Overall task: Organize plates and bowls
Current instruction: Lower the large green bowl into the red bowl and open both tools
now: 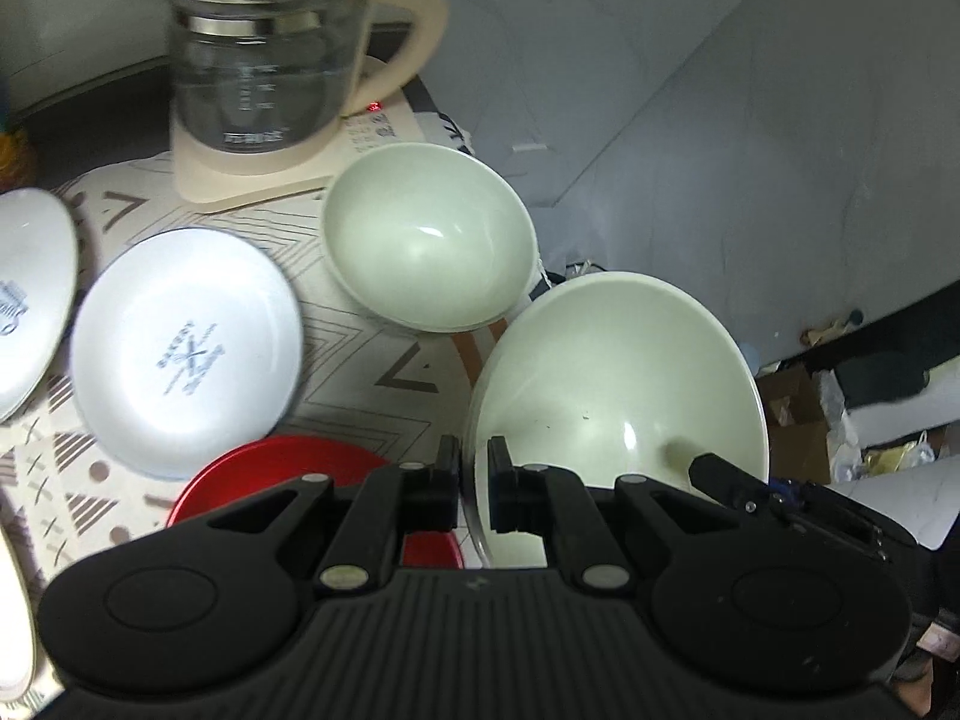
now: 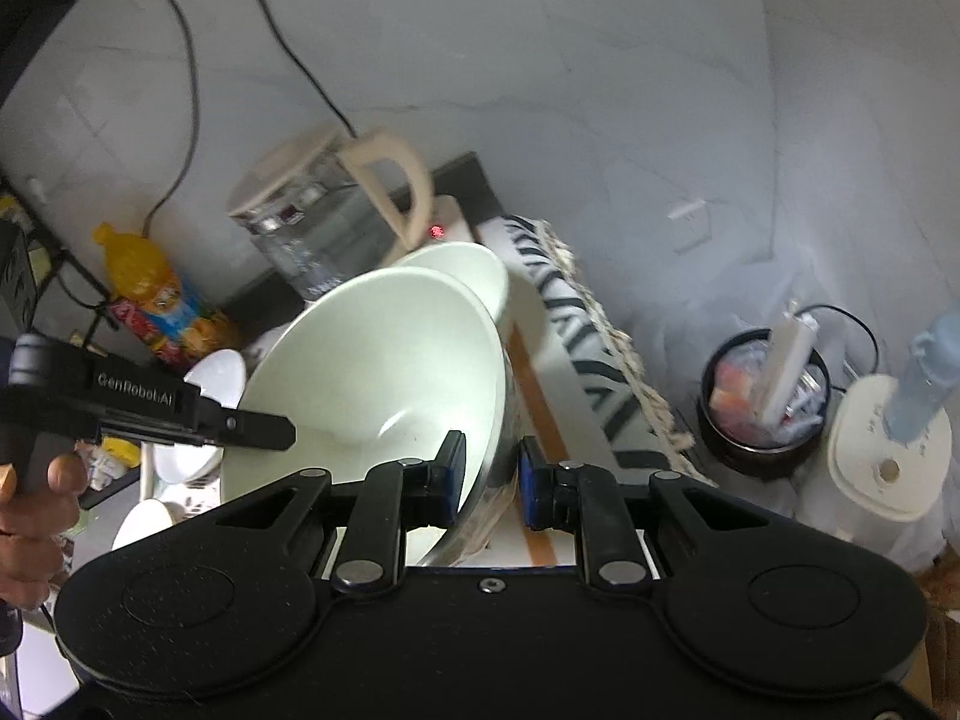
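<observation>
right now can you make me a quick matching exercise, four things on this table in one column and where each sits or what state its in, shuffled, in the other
Things:
1. large green bowl
2. red plate
3. glass kettle
4. white printed plate

Places or states:
a. on a cream base at the back of the table
b. rim between the fingers of both grippers
c. flat on the patterned cloth, logo in its middle
d. partly hidden behind the left gripper

Pairs: 1-b, 2-d, 3-a, 4-c

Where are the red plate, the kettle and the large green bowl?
red plate (image 1: 270,468): left wrist view, its top surface.
kettle (image 1: 258,78): left wrist view, its glass wall.
large green bowl (image 2: 372,372): right wrist view, its inner wall.
</observation>
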A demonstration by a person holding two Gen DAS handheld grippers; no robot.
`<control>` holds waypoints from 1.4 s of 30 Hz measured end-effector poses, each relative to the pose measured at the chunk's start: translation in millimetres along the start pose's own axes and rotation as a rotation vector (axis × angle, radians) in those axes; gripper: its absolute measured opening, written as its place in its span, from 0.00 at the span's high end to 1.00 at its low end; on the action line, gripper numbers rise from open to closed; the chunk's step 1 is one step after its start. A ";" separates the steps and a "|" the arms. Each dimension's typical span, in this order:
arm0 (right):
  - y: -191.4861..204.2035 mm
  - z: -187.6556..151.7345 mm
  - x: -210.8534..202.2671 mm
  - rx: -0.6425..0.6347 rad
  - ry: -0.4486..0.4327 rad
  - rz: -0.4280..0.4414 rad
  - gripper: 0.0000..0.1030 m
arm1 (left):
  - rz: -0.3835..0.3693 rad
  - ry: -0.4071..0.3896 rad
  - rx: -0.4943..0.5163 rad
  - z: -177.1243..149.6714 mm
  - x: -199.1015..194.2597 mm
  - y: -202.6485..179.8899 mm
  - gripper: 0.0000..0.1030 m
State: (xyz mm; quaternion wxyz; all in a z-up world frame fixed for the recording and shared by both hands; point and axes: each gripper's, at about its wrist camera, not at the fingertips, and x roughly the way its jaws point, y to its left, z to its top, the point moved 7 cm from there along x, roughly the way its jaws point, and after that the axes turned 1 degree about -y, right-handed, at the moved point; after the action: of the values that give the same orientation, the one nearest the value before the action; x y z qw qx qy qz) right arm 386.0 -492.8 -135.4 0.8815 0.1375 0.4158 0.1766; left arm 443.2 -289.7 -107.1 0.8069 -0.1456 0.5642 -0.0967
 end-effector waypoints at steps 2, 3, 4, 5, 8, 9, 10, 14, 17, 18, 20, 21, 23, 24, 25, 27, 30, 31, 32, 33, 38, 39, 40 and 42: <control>7.9 0.4 2.6 -0.015 0.009 0.014 0.82 | -0.002 -0.010 -0.023 -1.7 -8.8 6.4 0.93; 11.7 -0.2 3.9 -0.024 0.014 0.021 0.82 | -0.001 -0.016 -0.032 -2.3 -12.3 10.1 0.93; 15.6 -0.9 5.8 -0.031 0.021 0.029 0.82 | 0.001 -0.022 -0.036 -2.7 -15.4 13.6 0.93; 19.8 -2.3 7.4 -0.034 0.027 0.037 0.82 | 0.005 -0.027 -0.044 -4.0 -17.7 17.4 0.93; 32.8 -5.6 13.4 -0.054 0.045 0.052 0.82 | 0.016 -0.029 -0.076 -10.1 -22.1 31.1 0.93; 37.1 -6.5 15.3 -0.060 0.051 0.058 0.82 | 0.019 -0.029 -0.083 -12.9 -23.5 36.6 0.93; 41.3 -7.7 19.0 -0.067 0.064 0.066 0.82 | 0.023 -0.028 -0.093 -15.3 -25.4 42.0 0.93; 59.3 -12.9 28.9 -0.107 0.094 0.093 0.82 | 0.035 -0.021 -0.138 -24.4 -28.2 64.9 0.93; 71.8 -17.8 37.5 -0.130 0.119 0.105 0.82 | 0.044 -0.016 -0.167 -32.9 -29.0 82.2 0.93; 76.0 -19.7 40.8 -0.136 0.129 0.111 0.82 | 0.051 -0.012 -0.174 -35.9 -28.9 88.0 0.93; 83.0 -23.8 46.8 -0.157 0.151 0.119 0.82 | 0.065 -0.006 -0.184 -41.2 -27.8 97.9 0.93; 86.5 -26.4 49.7 -0.168 0.162 0.120 0.82 | 0.072 0.003 -0.189 -44.3 -26.7 102.9 0.93; 91.5 -31.9 55.5 -0.188 0.188 0.120 0.82 | 0.080 0.019 -0.195 -49.9 -22.2 111.1 0.93; 92.3 -33.8 57.4 -0.188 0.199 0.120 0.82 | 0.081 0.027 -0.197 -52.2 -20.4 114.7 0.93; 93.2 -36.1 59.6 -0.189 0.210 0.120 0.82 | 0.082 0.037 -0.200 -54.1 -18.0 117.6 0.93; 95.0 -40.3 64.4 -0.199 0.230 0.116 0.82 | 0.083 0.050 -0.203 -57.6 -15.4 123.1 0.93; 99.4 -45.9 71.7 -0.211 0.263 0.116 0.82 | 0.089 0.072 -0.210 -63.2 -9.4 130.8 0.93; 100.7 -47.3 74.2 -0.219 0.274 0.115 0.82 | 0.094 0.082 -0.216 -64.9 -6.7 133.3 0.92; 102.3 -49.0 76.6 -0.229 0.284 0.112 0.82 | 0.100 0.091 -0.219 -66.6 -4.5 135.4 0.92; 103.6 -50.6 78.7 -0.239 0.293 0.108 0.82 | 0.104 0.098 -0.220 -67.7 -2.6 136.5 0.92; 103.1 -57.4 86.0 -0.252 0.333 0.088 0.82 | 0.105 0.134 -0.223 -74.5 5.8 141.1 0.92; 103.2 -59.1 86.3 -0.261 0.336 0.083 0.82 | 0.103 0.140 -0.220 -75.7 7.0 140.9 0.92; 102.9 -60.5 86.6 -0.268 0.339 0.079 0.82 | 0.102 0.144 -0.218 -76.5 8.1 140.5 0.92; 100.8 -61.8 88.1 -0.260 0.344 0.075 0.82 | 0.099 0.153 -0.222 -77.5 10.9 141.2 0.92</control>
State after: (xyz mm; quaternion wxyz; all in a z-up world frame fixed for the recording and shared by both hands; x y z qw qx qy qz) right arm 370.0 -358.7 -194.5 0.8005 0.0060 0.5286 0.2823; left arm 373.1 -170.3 -190.1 0.7443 -0.1979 0.6378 -0.0047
